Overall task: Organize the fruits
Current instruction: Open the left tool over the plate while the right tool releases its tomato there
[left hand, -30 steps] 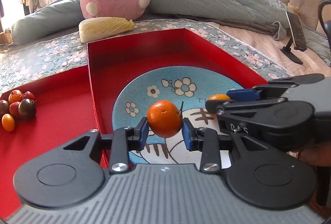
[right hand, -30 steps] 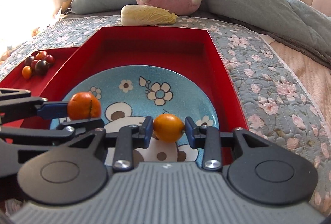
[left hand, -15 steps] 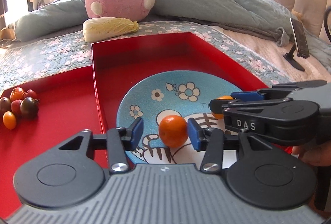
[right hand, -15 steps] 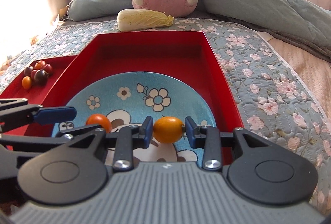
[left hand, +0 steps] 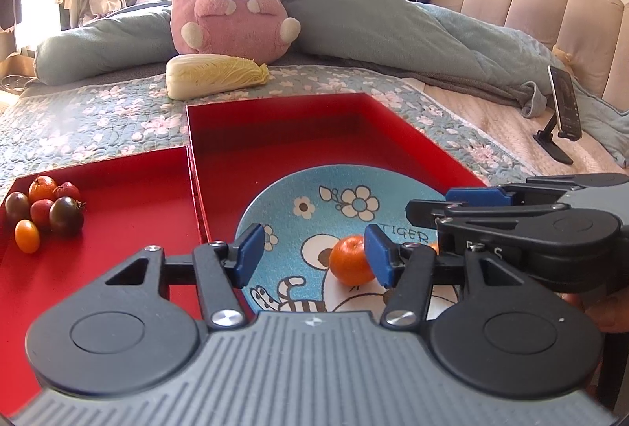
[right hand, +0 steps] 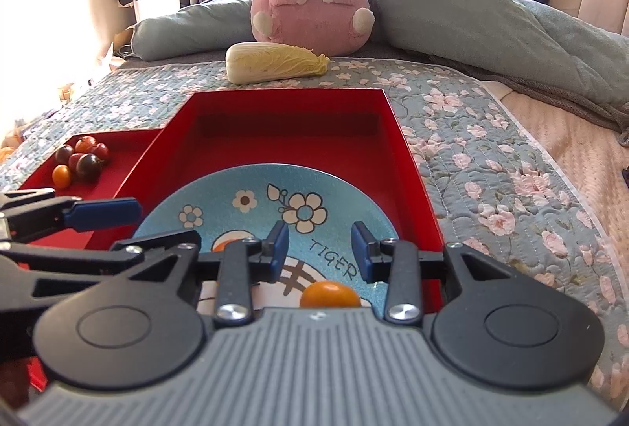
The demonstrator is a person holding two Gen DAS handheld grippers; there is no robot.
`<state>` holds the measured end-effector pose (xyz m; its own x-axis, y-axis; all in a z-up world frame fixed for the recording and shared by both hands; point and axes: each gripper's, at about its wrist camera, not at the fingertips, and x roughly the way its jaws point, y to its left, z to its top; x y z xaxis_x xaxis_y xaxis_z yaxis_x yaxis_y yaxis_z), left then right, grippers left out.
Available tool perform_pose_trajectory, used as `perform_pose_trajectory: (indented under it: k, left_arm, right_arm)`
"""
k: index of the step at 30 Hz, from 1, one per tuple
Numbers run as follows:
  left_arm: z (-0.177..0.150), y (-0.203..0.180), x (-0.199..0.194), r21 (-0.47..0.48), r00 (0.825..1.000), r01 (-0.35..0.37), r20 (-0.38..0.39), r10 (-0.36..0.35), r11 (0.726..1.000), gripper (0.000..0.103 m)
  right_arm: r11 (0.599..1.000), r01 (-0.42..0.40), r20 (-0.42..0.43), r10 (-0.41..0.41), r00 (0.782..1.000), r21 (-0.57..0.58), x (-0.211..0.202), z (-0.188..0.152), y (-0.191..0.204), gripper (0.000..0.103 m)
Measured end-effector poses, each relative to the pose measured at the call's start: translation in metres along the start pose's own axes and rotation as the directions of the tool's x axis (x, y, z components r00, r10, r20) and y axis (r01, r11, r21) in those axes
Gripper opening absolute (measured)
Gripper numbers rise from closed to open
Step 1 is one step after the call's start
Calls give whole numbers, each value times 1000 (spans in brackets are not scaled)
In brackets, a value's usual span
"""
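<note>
A blue cartoon plate [left hand: 346, 198] lies in the deep red tray [left hand: 275, 135]. An orange mandarin [left hand: 350, 260] rests on the plate beside the right finger of my left gripper [left hand: 312, 256], which is open and empty. In the right wrist view my right gripper [right hand: 320, 244] is open above the plate [right hand: 251, 186], and a yellow-orange tomato [right hand: 329, 294] lies on the plate just below and behind its fingers. The mandarin is mostly hidden there behind the left gripper. Several cherry tomatoes [left hand: 43, 208] sit in the shallow red tray [left hand: 118, 213] on the left.
A napa cabbage [left hand: 214, 75] lies behind the trays on the floral quilt [right hand: 491, 166]. A pink plush toy [left hand: 232, 9] and a grey-blue duvet [left hand: 393, 29] are at the back. A phone on a stand [left hand: 564, 111] is at the right.
Both grippers have opened. The left one let the mandarin go onto the plate, then the right one let the yellow-orange tomato go. Both grippers have drawn back and up.
</note>
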<state>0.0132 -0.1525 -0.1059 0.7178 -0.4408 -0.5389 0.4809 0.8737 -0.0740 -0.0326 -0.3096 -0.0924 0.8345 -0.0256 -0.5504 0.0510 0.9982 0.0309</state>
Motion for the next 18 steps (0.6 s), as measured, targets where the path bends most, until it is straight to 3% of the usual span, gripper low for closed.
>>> perform_pose_trajectory:
  k: [9,18]
  left_arm:
    - [3,5,-17,12,999,-24,32,24,1000,62]
    - [7,27,-36,-41,995,-90,47,92,995,62]
  right_arm:
    - [1000,22,22,-22,1000,22,-17,2,13,39]
    - [1000,-9,44,8,999,3,-30,11,38,39]
